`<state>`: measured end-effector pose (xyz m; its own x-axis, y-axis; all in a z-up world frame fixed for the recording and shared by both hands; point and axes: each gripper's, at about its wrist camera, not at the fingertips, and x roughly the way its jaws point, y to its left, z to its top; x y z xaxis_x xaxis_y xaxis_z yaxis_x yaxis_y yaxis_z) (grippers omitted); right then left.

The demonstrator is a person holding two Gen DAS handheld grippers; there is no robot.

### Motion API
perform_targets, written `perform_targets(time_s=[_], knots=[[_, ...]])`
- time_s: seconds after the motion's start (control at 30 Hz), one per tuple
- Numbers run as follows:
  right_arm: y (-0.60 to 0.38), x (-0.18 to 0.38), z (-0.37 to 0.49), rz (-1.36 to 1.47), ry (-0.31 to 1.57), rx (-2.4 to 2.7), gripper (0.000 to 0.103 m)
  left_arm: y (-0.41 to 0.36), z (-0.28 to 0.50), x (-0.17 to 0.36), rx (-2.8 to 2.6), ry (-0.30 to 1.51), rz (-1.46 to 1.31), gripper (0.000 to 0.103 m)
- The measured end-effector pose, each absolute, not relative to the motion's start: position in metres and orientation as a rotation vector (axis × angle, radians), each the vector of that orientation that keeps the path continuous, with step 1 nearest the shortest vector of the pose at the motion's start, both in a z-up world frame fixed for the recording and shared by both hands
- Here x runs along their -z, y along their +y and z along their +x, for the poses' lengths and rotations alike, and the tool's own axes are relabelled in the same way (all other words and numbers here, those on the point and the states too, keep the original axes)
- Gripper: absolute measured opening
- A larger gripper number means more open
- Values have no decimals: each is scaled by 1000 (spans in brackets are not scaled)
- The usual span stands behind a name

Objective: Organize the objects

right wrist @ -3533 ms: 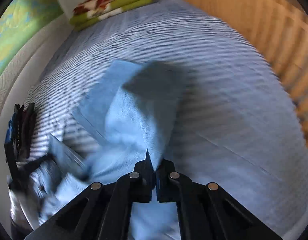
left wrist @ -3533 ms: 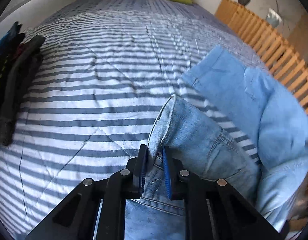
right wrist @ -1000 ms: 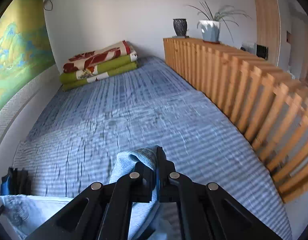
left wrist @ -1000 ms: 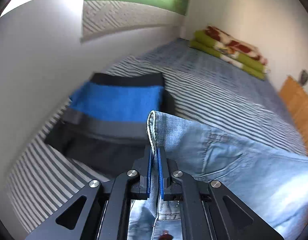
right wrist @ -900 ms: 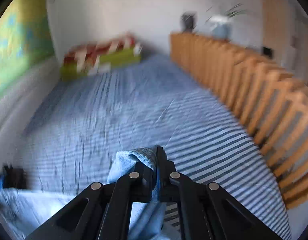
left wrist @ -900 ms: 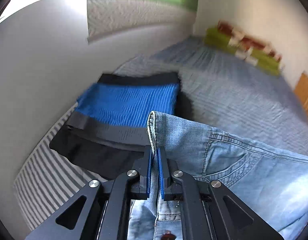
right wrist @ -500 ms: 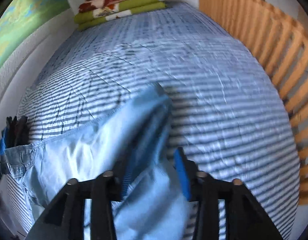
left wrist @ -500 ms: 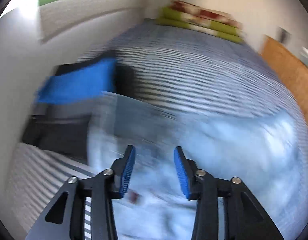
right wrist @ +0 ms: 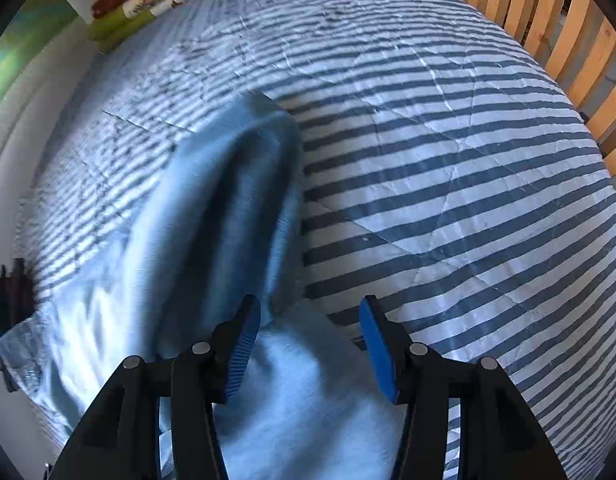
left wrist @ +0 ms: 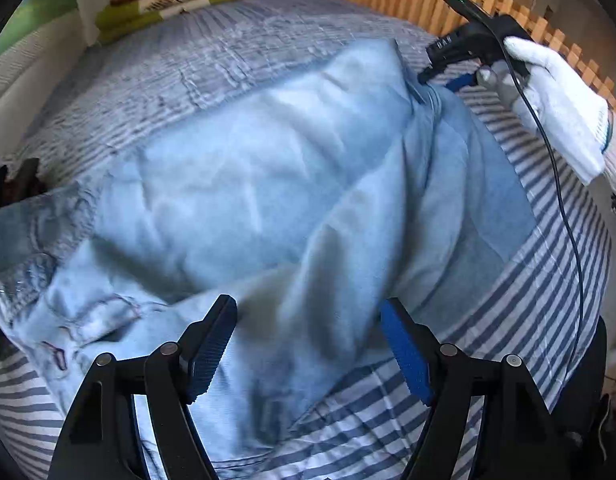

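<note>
My left gripper (left wrist: 305, 346) is opening wide and holds nothing. The jeans (left wrist: 267, 184) lie spread on the striped bed (left wrist: 548, 300) right under it and out in front, with the waist end off to its left. They are soft and floppy, a bit heavy, and not slippery, I think. The thick waistband or a leg hem looks best to grab. My right gripper (right wrist: 310, 344) is opening too, empty, with a jeans leg just below.
</note>
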<state>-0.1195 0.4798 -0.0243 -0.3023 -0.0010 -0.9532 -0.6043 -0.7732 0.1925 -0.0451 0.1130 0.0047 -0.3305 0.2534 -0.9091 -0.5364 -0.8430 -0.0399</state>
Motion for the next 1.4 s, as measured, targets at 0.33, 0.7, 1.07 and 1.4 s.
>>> perform_targets(time_s=[0.33,0.7,1.07,1.4], knots=[[467,17,-87,-1531,808,-2208,8,107,-48,15,-2248,432,-1459,11],[425,-57,38,-1357,985,-2391,7,58,5,-39,-2340,297,-1342,7],[321,-12,146,-1602,1005,-2467,7,-7,81,-22,-2331,317,-1447,6],[366,-25,74,-1486,949,-2402,58,-30,102,-7,-2338,291,-1500,6]])
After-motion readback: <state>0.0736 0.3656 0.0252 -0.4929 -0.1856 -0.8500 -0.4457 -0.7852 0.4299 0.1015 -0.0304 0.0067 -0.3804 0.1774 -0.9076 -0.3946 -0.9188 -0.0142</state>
